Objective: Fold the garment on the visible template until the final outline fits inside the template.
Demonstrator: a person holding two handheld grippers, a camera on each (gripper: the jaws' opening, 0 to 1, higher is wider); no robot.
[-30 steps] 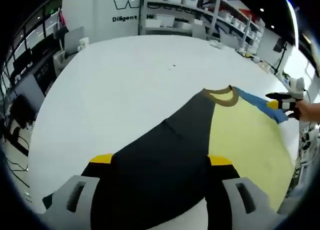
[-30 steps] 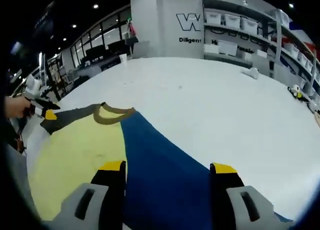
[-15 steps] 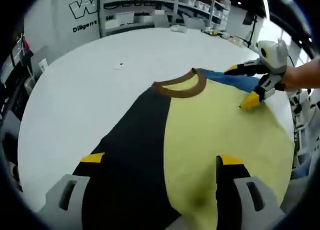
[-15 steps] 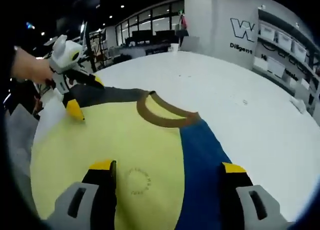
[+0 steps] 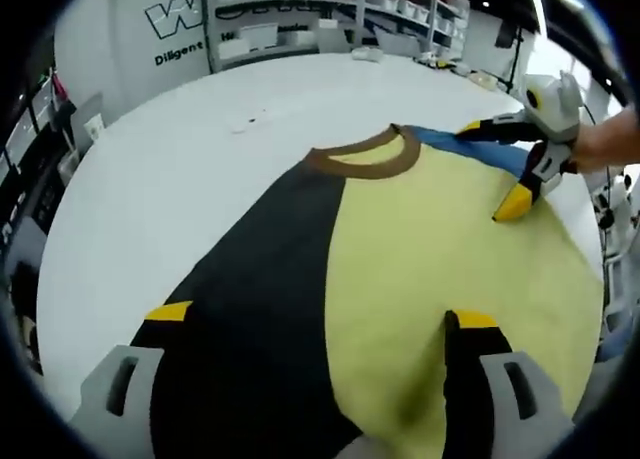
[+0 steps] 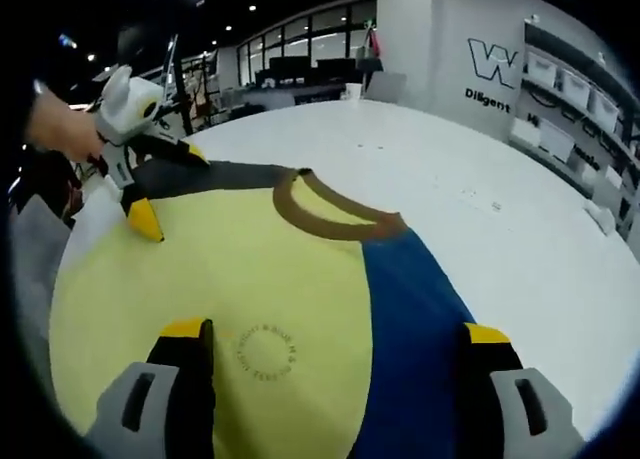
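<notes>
Spreading across both views, a wide white table (image 5: 200, 169) carries the garment (image 5: 400, 269), a shirt lying flat with a yellow body, a black sleeve (image 5: 250, 309) on one side, a blue sleeve (image 6: 410, 329) on the other and a brown collar (image 6: 330, 219) at the far end. Behind the table stand shelving racks with white bins (image 5: 300, 9) and a wall bearing a dark logo (image 6: 495, 64); nothing lies on the table between the grippers and the cloth.

The left gripper (image 5: 320, 324) has its jaws spread wide over the black and yellow panels, gripping nothing that I can see. The right gripper (image 6: 335, 334) is likewise spread wide above the yellow and blue cloth, a small round print (image 6: 265, 351) between its tips. I cannot make out a template outline under the shirt.
</notes>
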